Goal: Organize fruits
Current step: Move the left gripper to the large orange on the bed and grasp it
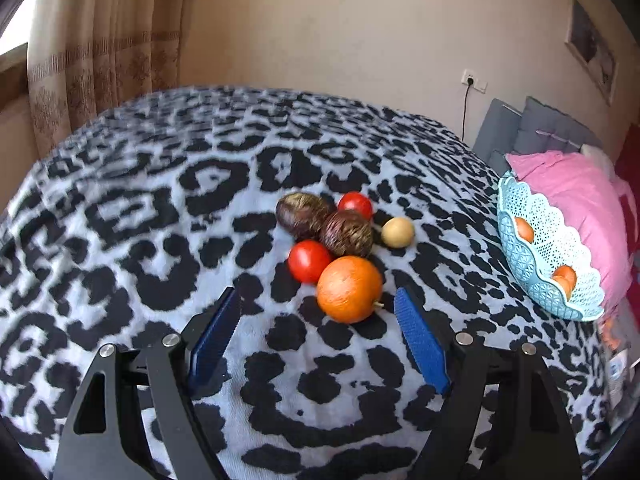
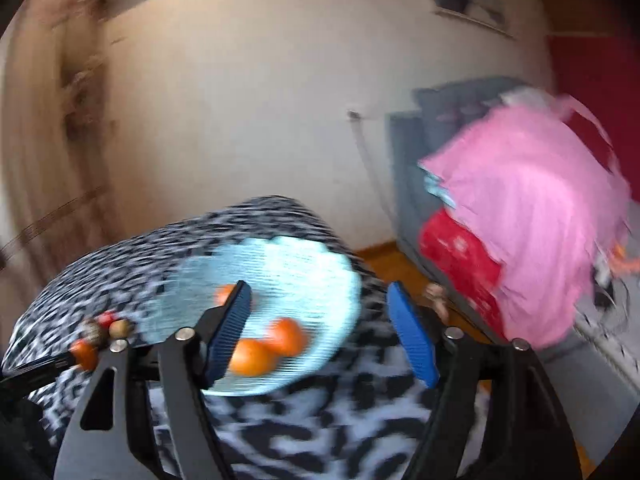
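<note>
Leopard-print bed blanket (image 1: 160,208) carries the round orange fruit (image 1: 349,289) at twelve o'clock of the spread, empty left tool (image 1: 318,308), apparently lined up for grasping, with red tomatoes (image 1: 309,261) crowding behind, while the right tool (image 2: 320,296), also spread and empty, faces the pale-blue lattice plastic basket (image 1: 536,272) at three o'clock.

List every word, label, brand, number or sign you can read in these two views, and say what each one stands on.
None can be read.
Framed picture on the wall: no writing can be made out.
Wall socket: no marking can be read.
Fruit, blue basket, patterned blanket, pink pillow: no labels or stickers show.
Right wrist view: too blurred for any text.
</note>
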Available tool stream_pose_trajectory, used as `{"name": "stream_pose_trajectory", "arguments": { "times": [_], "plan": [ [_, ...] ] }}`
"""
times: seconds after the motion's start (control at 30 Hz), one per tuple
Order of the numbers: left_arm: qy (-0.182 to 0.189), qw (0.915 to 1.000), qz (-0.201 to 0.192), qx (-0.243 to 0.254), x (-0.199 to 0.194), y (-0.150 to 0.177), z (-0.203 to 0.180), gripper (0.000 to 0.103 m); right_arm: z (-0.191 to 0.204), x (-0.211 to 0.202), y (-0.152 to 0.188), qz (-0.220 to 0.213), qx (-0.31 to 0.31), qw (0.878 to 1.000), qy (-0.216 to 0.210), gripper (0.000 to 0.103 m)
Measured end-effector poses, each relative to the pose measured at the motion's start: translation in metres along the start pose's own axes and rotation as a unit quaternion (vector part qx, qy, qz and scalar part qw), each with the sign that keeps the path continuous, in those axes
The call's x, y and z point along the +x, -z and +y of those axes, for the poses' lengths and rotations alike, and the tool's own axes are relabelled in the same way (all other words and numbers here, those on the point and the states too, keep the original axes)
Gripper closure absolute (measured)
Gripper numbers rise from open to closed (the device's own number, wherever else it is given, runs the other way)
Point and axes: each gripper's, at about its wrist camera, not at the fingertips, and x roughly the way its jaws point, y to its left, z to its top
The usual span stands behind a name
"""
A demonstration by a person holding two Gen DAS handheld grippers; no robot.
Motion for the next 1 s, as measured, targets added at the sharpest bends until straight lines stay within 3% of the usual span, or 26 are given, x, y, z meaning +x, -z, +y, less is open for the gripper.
{"name": "stream_pose_trajectory", "arguments": {
  "times": [0.1,0.2,0.37,0.53,0.63,0.7,0.83,1.0],
  "plan": [
    [0.008,0.9998,0.013,-0.011,0.001,0.006,0.006,0.035,0.039,0.005,-0.007,0.012,-0.019,0.998,-0.063,0.028],
    [0.026,0.9993,0.025,-0.009,0.005,0.005,0.005,0.036,0.074,0.022,-0.015,0.045,-0.023,0.991,-0.123,0.028],
    [0.036,0.999,0.027,-0.001,0.003,0.008,0.001,0.036,0.125,0.053,-0.028,0.087,-0.018,0.978,-0.187,0.028],
    [0.03,0.999,0.032,0.002,0.002,0.008,-0.002,0.036,0.15,0.057,-0.021,0.049,-0.037,0.982,-0.177,0.028],
    [0.036,0.9985,0.041,-0.002,0.003,0.003,-0.008,0.036,0.148,0.068,-0.005,0.048,-0.03,0.985,-0.163,0.028],
    [0.013,0.999,0.04,0.012,0.006,-0.002,-0.016,0.038,0.144,0.074,0.006,0.055,-0.028,0.986,-0.152,0.028],
    [-0.001,0.9984,0.055,0.016,0.021,-0.004,-0.019,0.065,0.133,0.084,0.022,0.067,-0.023,0.988,-0.14,0.027],
    [0.025,0.9991,0.029,-0.018,0.005,0.004,0.0,0.065,0.135,0.081,0.028,0.057,-0.043,0.987,-0.141,0.028]
  ]
}}
